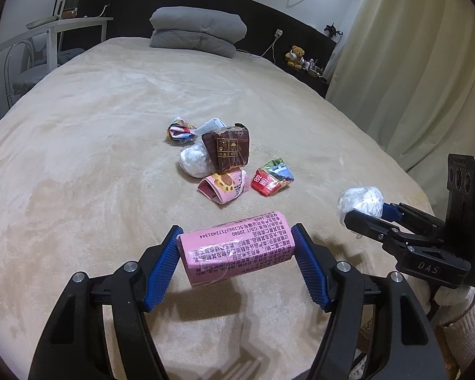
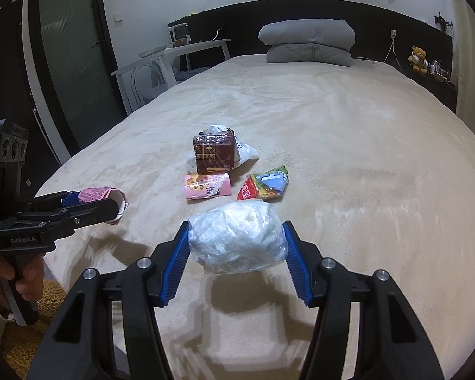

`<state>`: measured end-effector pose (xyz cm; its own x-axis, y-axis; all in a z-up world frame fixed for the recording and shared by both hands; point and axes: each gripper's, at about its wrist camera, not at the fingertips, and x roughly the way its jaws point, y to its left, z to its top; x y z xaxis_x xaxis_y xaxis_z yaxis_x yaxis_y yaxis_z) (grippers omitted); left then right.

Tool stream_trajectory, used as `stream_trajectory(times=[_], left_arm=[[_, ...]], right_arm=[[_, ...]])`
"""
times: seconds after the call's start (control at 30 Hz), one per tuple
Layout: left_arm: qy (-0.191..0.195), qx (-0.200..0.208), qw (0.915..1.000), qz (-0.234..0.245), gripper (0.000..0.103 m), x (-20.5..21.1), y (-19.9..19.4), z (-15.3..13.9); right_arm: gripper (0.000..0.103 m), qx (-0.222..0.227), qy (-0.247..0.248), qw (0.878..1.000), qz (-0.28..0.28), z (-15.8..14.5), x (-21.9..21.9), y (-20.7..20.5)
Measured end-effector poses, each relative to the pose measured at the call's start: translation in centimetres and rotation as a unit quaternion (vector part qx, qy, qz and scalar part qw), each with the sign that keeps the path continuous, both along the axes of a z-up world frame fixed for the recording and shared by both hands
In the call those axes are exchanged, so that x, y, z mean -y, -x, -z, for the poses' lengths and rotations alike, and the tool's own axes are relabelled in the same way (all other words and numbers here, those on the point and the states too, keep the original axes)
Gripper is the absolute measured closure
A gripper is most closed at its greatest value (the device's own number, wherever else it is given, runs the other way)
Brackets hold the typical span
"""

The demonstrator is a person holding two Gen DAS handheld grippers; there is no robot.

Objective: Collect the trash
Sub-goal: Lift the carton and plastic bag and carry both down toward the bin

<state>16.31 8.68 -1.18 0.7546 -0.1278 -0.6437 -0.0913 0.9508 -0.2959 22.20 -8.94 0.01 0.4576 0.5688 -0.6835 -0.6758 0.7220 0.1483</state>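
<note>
My left gripper point(image 1: 237, 250) is shut on a pink printed packet point(image 1: 236, 248), held above the beige bed point(image 1: 95, 145); the same packet point(image 2: 95, 194) shows in the right wrist view at the left gripper point(image 2: 110, 209). My right gripper point(image 2: 236, 247) is shut on a white crumpled plastic wad point(image 2: 237, 240), also seen as the wad point(image 1: 361, 201) at the right gripper point(image 1: 364, 213). Further out on the bed lies a heap: a brown box point(image 1: 228, 148), a white ball point(image 1: 193, 160), a pink wrapper point(image 1: 223, 186), a red-green wrapper point(image 1: 272, 177) and a colourful wrapper point(image 1: 180, 128).
Folded grey bedding point(image 1: 199, 33) lies at the head of the bed against a dark headboard. A white desk and chair point(image 1: 47, 41) stand left, cream curtains point(image 1: 421, 72) right. A teddy bear point(image 1: 296, 57) sits on the side ledge. A person's hand point(image 2: 12, 272) holds the left gripper's handle.
</note>
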Motion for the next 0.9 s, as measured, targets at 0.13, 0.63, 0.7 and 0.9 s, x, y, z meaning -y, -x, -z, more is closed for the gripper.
stream_trajectory(times=[0.13, 0.63, 0.7, 0.9], left_arm=[[0.008, 0.007, 0.9999, -0.002, 0.035, 0.4, 1.2, -0.1], [0.035, 0.027, 0.999, -0.003, 0.035, 2.7, 6.4, 0.0], [0.036, 0.028, 0.999, -0.002, 0.035, 3.1, 7.1, 0.0], [0.038, 0.036, 0.9986, 0.003, 0.035, 4.3, 9.2, 0.0]], right_arm=[[0.046, 0.0, -0.014, 1.0, 0.001, -0.5, 0.7, 1.8], [0.046, -0.008, -0.053, 0.999, 0.012, -1.7, 3.7, 7.3], [0.046, -0.009, -0.056, 0.998, 0.014, -1.7, 4.1, 7.8], [0.046, -0.01, -0.065, 0.998, 0.018, -2.0, 5.3, 9.4]])
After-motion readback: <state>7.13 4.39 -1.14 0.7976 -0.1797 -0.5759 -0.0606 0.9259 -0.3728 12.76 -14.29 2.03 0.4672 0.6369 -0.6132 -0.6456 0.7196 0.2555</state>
